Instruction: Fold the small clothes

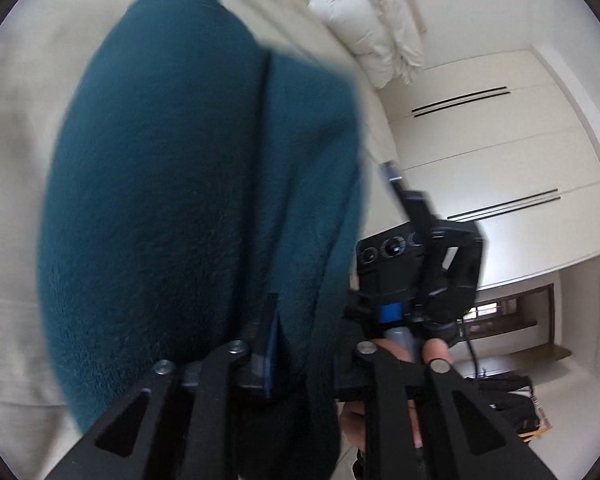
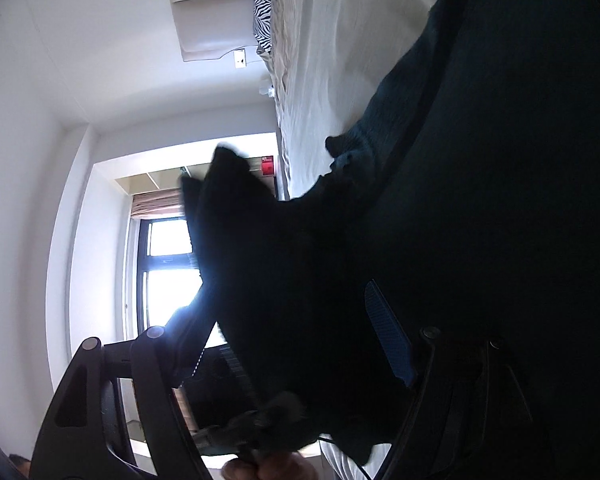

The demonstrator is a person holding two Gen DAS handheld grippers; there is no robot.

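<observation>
Left wrist view, nearest: the left hand-held gripper has teal cloth running down between its fingers; one blue-faced pad lies against a fold of the cloth, the other finger is hidden by fabric, so whether the pads actually press on it cannot be told. Just to its right, a person's hand holds the handle of the right hand-held gripper, whose black body and camera face show only in this view.

Right wrist view, nearest: the right hand-held gripper stands spread. Its blue ribbed pad is bare and apart from the opposite finger; the cloth hangs between them, dark against the light, without being pinched. Fingers of a hand show at the lower edge.

The cloth is a thick, fuzzy teal piece, doubled over with a dark crease down its middle, hanging in front of the bed and blurred at its edges.

Farther off: the left view alone shows a white rolled duvet and wardrobe doors; the right view alone shows a zebra-striped pillow, a window and a red object.

No writing is legible.
</observation>
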